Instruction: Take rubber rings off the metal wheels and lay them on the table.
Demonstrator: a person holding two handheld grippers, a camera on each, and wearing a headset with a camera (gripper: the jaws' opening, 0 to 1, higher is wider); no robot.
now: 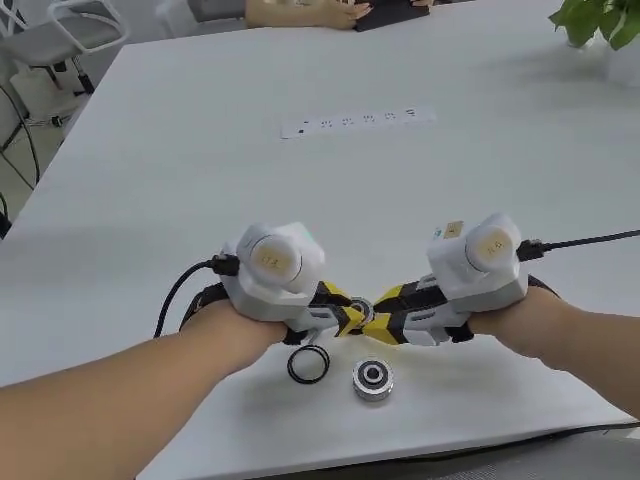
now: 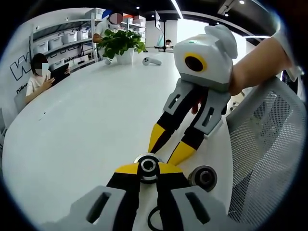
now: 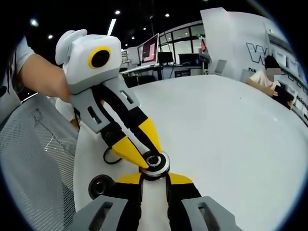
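Left tool (image 2: 147, 172) was clamped on a small metal wheel (image 2: 147, 165), w/ the wheel seated btwn its yellow tips. Right tool (image 3: 155, 179) faced it head-on from the opp. side. Its jaws were a bit parted, tips at the same wheel's rim; couldn't tell if it was actually pinching. The two tools met tip-to-tip near the front edge of the white tabletop (image 1: 300, 200). Couldn't tell whether the held wheel had a ring on it.

Just in front of the tools, on the person's side, a loose black rubber ring (image 1: 308, 363) lay flat on the tabletop. A second wheel (image 1: 372, 380) sat to the ring's right, close but not touching.

Further out, mid-tabletop, lay a white power strip (image 1: 358, 121). A plant (image 1: 598, 20) stood at the far right corner. A mesh chair back (image 2: 260, 159) was by the near edge.
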